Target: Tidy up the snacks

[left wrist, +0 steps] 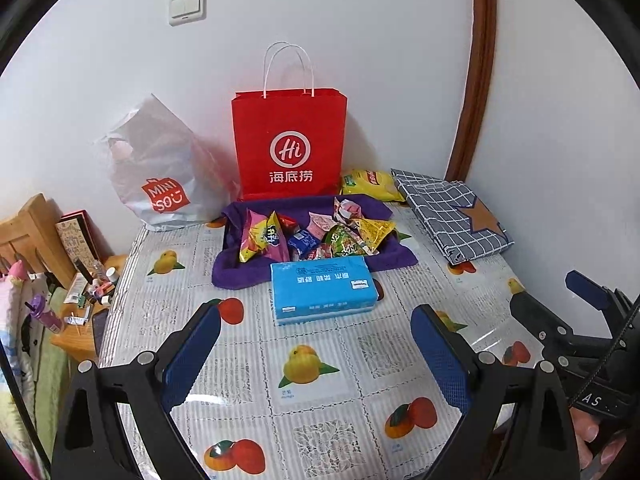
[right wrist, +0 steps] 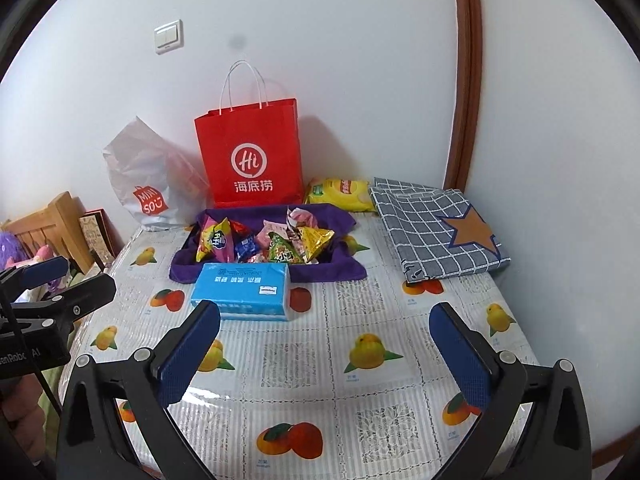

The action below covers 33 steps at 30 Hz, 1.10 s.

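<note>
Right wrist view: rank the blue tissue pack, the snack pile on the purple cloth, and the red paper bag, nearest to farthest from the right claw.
1. Blue tissue pack, just ahead of the right claw, left of centre.
2. Snack pile on the purple cloth, behind the pack.
3. Red paper bag, upright by the wall.

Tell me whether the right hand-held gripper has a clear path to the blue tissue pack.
Probably yes. The right hand-held gripper is open and empty, and only bare tablecloth lies between it and the blue tissue pack.
</note>
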Each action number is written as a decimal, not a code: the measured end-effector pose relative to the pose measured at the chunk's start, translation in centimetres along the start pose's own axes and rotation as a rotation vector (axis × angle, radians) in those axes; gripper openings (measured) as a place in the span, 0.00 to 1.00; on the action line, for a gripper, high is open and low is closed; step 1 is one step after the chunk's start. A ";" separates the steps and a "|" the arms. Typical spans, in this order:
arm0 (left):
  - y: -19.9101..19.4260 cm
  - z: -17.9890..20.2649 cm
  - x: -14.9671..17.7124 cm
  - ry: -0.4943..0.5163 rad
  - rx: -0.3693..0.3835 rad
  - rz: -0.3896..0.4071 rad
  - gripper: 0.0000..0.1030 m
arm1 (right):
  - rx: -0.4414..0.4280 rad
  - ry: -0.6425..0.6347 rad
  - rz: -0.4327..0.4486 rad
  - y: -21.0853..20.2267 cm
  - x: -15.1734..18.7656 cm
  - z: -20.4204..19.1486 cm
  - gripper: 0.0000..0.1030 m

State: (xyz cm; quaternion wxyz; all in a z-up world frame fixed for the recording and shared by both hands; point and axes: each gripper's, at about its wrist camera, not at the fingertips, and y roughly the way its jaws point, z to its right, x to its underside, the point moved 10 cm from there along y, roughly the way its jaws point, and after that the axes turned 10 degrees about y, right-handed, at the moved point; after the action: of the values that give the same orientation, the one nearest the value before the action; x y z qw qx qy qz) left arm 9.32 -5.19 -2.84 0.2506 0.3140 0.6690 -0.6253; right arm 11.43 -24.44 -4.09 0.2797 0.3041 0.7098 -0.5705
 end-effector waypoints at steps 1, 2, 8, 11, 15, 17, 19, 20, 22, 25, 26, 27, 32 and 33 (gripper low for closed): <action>-0.1 -0.1 0.0 -0.004 -0.001 0.001 0.94 | 0.000 -0.001 -0.001 0.0 0.1 -0.1 1.00; -0.1 -0.2 0.1 -0.007 -0.001 0.001 0.94 | 0.000 -0.002 -0.001 0.0 0.1 -0.1 1.00; -0.3 -0.5 0.1 -0.011 -0.007 0.005 0.94 | 0.001 0.005 -0.003 0.1 0.4 -0.3 1.00; -0.3 -0.5 0.1 -0.011 -0.011 0.003 0.94 | 0.001 0.010 -0.007 0.1 0.5 -0.2 1.00; -0.3 -0.6 0.1 -0.013 -0.009 0.003 0.94 | 0.002 0.008 -0.004 0.1 0.5 -0.2 1.00; -0.2 -0.5 0.2 -0.014 -0.006 0.001 0.94 | 0.004 0.009 -0.004 0.1 0.5 -0.1 1.00; -0.2 -0.4 0.1 -0.008 -0.007 -0.001 0.94 | 0.004 0.009 -0.004 0.0 0.5 0.0 1.00; -0.2 -0.4 0.1 -0.006 -0.007 0.000 0.94 | 0.005 0.009 -0.003 0.0 0.5 0.0 1.00; -0.2 -0.3 0.0 -0.004 -0.005 0.001 0.94 | 0.005 0.011 -0.003 0.0 0.5 0.0 1.00; -0.2 -0.3 0.0 -0.005 -0.004 0.003 0.94 | 0.008 0.010 -0.001 0.0 0.5 0.1 1.00; -0.2 -0.2 0.0 -0.006 -0.002 0.002 0.94 | 0.008 0.011 -0.002 -0.1 0.5 0.1 1.00; -0.2 -0.3 0.0 -0.005 -0.004 0.001 0.94 | 0.007 0.010 -0.002 -0.1 0.5 0.1 1.00; -0.3 -0.3 0.0 -0.007 -0.007 0.003 0.94 | 0.008 0.013 0.004 -0.2 0.4 0.0 1.00; -0.3 -0.2 0.0 -0.009 -0.006 0.003 0.94 | 0.008 0.013 0.004 -0.3 0.5 0.0 1.00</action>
State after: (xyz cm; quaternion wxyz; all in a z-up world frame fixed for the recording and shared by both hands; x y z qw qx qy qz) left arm 9.12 -4.96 -2.57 0.2555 0.3117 0.6693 -0.6242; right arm 10.93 -24.44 -4.28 0.2753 0.3103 0.7086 -0.5708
